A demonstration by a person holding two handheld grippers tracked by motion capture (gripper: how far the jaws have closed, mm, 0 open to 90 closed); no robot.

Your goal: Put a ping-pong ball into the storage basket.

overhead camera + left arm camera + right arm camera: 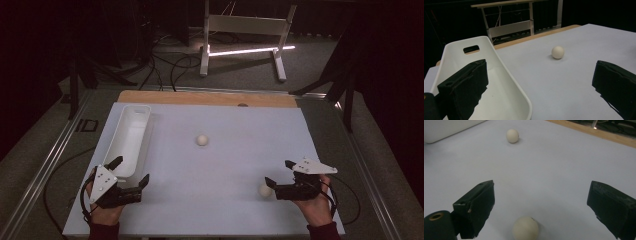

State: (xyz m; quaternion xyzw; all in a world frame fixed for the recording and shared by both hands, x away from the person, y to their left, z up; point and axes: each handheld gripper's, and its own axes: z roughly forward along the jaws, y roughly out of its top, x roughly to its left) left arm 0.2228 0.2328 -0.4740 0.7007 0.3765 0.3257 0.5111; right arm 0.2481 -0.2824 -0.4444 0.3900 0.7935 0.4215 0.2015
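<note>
Right gripper (279, 173): jaws spread wide, nothing clamped. Near ball (265, 190) sits on the table (225, 165) right at the mouth of the jaws, just beside the lower jaw tip in the high view. In the right gripper view the near ball (525, 228) lies between the two jaws, low down and closer to the left jaw, with a visible gap to each, so not gripped. Can't tell if it touches the gripper body below.

Left gripper (131, 171): also released, jaws wide apart, holding nothing. One jaw hangs over the near end of the white bin (127, 140); in the left gripper view that jaw sits inside the bin's outline, above its floor, and the other jaw is out over bare table.

Far ball (202, 140) rests alone mid-table, well apart from both grippers. It lies to the right of the bin, not touching it. Seen in the left gripper view (558, 52) and the right gripper view (512, 135) ahead of the jaws.

Bin: long, narrow, white, with a handle slot (471, 48) in the far end wall. It lies along the table's left side. The visible interior holds nothing; the part of the floor under the left jaw is hidden.

Hands: both come in from the bottom edge in dark red sleeves. Right hand (314, 207) is wrapped around the gripper body at the table's near right corner, jaws pointing left across the table. Left hand (102, 212) is at the near left corner, gripper angled up and right toward the bin end. Both grippers are low over the table.
</note>
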